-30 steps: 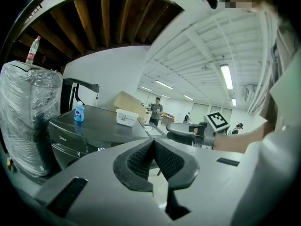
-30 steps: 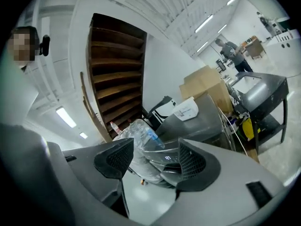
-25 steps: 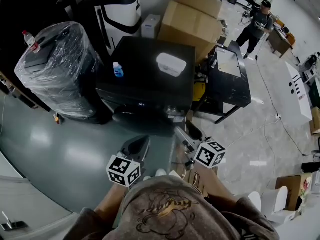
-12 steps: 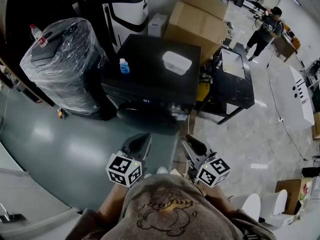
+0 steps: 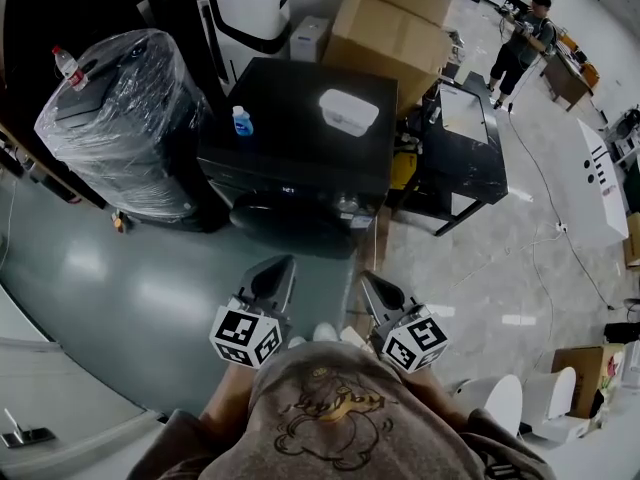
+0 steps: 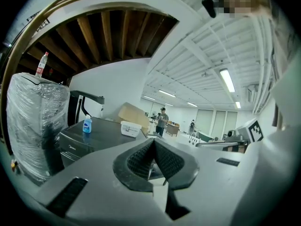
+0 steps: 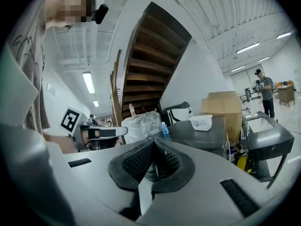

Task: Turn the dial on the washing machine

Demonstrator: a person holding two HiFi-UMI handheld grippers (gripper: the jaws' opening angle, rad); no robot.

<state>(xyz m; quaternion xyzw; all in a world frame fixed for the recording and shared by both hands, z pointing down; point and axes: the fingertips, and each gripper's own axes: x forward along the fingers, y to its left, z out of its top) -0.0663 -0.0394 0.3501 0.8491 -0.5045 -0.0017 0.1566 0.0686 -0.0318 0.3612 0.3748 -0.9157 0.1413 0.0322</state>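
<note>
The black washing machine [image 5: 300, 153] stands ahead of me, its top facing up and its front panel toward me. Small pale controls [image 5: 346, 206] show at the right end of that panel; the dial itself is too small to make out. My left gripper [image 5: 272, 271] and right gripper [image 5: 374, 286] are held low and close to my body, well short of the machine. Both are shut with nothing between the pads. The left gripper [image 6: 154, 144] and the right gripper [image 7: 153, 145] each point toward the machine [image 6: 91, 134] [image 7: 202, 128].
A blue bottle [image 5: 240, 120] and a white lidded box [image 5: 348, 111] sit on the machine's top. A plastic-wrapped appliance [image 5: 120, 118] stands to the left, cardboard boxes [image 5: 395, 23] behind, and a black cart [image 5: 465, 153] to the right. A person [image 5: 522, 30] stands far back.
The right gripper's jaws have gone from open to shut on nothing, and it has drawn back slightly toward my body. The left gripper has barely moved.
</note>
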